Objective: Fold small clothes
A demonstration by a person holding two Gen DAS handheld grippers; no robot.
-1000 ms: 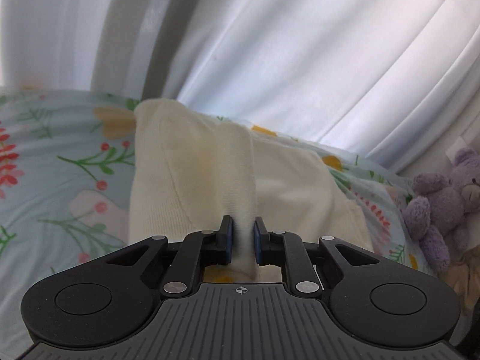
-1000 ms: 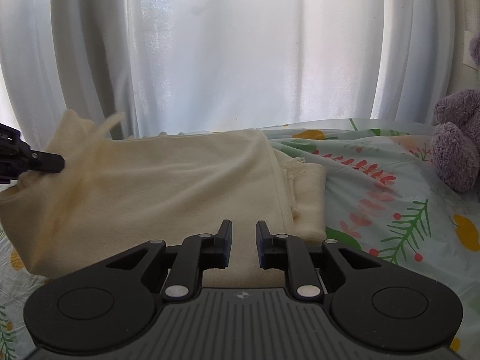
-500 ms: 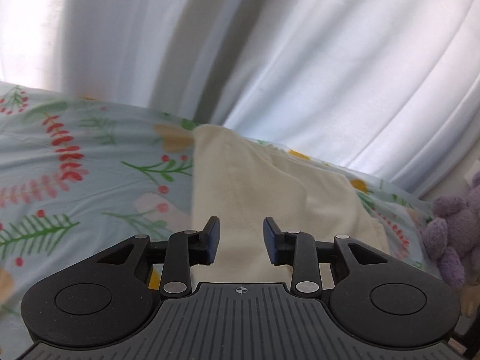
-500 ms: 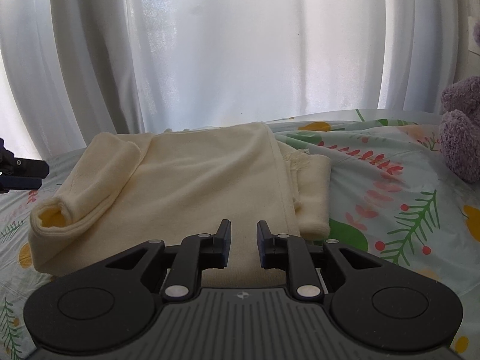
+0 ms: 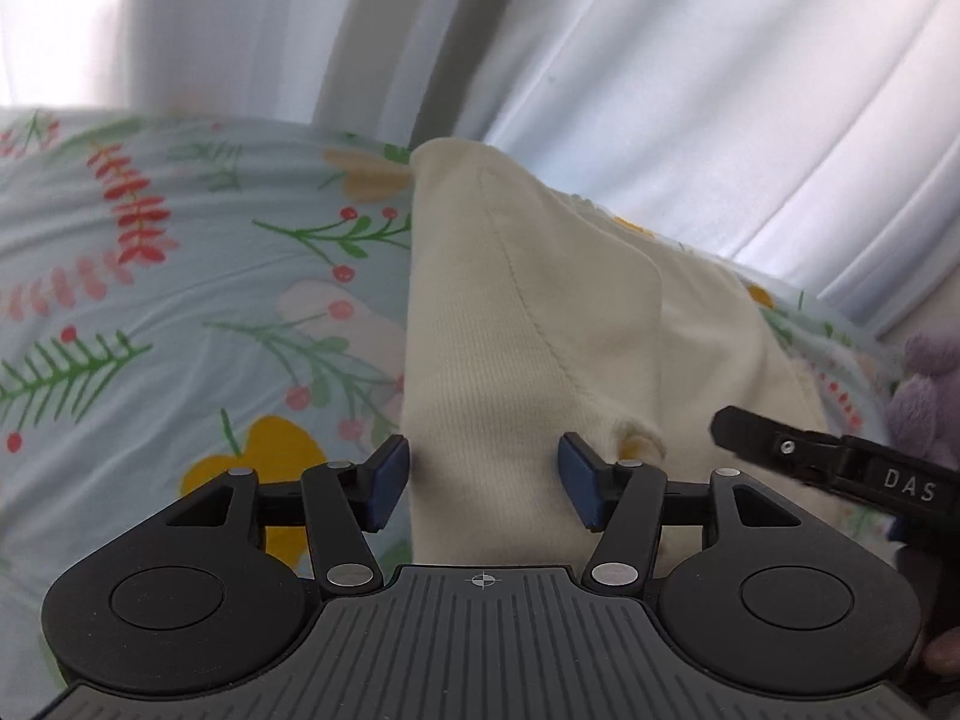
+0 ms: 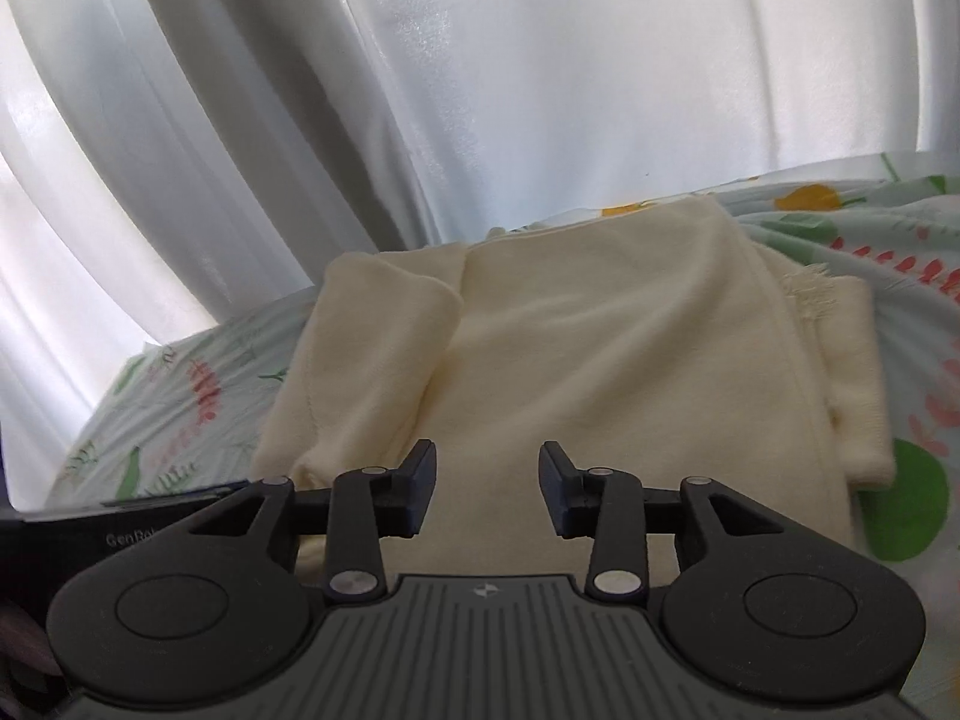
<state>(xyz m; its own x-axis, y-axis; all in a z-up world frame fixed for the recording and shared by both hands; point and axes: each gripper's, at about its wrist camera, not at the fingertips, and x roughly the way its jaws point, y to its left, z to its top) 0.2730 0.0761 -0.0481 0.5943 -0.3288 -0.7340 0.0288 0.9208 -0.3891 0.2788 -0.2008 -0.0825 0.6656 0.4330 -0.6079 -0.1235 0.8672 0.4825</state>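
Directly ahead of the left claw (image 5: 483, 489): cream garment (image 5: 528, 324), long axis running away, seemingly untouched. Both jaws just opened, standing apart; right claw (image 6: 487, 495) likewise, equally near.

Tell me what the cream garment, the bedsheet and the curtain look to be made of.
Cream garment: soft knit, likely cotton; fine ribbing, stitched seam and a frayed edge show. Matte.
Bedsheet: thin woven cloth, probably cotton, pale blue with a printed floral pattern, matte, lightly wrinkled.
Curtain: thin, semi-sheer white fabric; daylight glows through its hanging folds. The fibre cannot be told.
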